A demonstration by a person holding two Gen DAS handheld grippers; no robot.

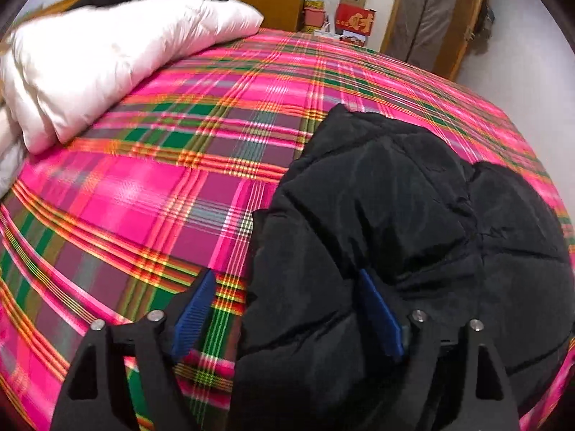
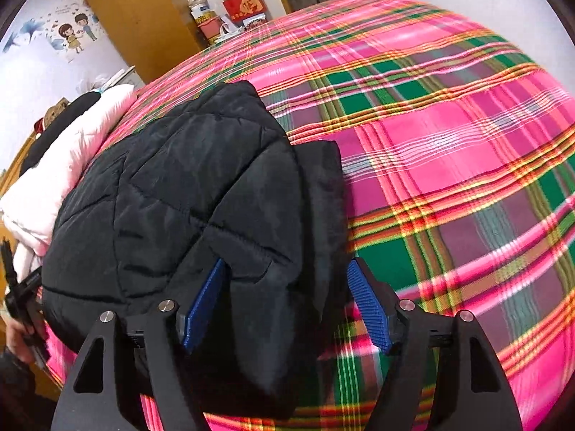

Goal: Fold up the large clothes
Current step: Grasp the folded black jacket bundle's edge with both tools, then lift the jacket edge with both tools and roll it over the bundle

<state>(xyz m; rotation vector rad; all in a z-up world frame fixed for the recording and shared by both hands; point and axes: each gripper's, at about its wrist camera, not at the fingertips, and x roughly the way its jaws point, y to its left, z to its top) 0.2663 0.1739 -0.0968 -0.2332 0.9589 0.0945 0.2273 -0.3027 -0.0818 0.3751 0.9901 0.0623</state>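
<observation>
A: Item one, largest: bed cover [image 1: 151, 186], pink, green and orange plaid, spread across both views.

B: Item two: black padded jacket [image 1: 395, 222], quilted, lying in a folded heap on the cover at the near edge. The left wrist view has it at lower right; the right wrist view has it at lower left.

A: Item three: white duvet [image 1: 107, 57], bunched at the far left of the bed. Full bulk in the left view only; the right view catches a pale strip behind the jacket.

B: Item four: wooden wardrobe [image 2: 143, 25]. Beside it, a cartoon wall sticker [image 2: 73, 34], right view only.

A: Item five: red box [image 1: 355, 21] with gold lettering, beyond the far end of the bed, in both views.

B: Item six: left gripper [image 1: 289, 309], jaws wide, one blue pad over plaid, the other at the jacket's edge. Not pinching.

A: Item seven: right gripper [image 2: 287, 301], jaws apart, a jacket fold between them; the left pad seems to touch fabric, though blur makes that uncertain.
</observation>
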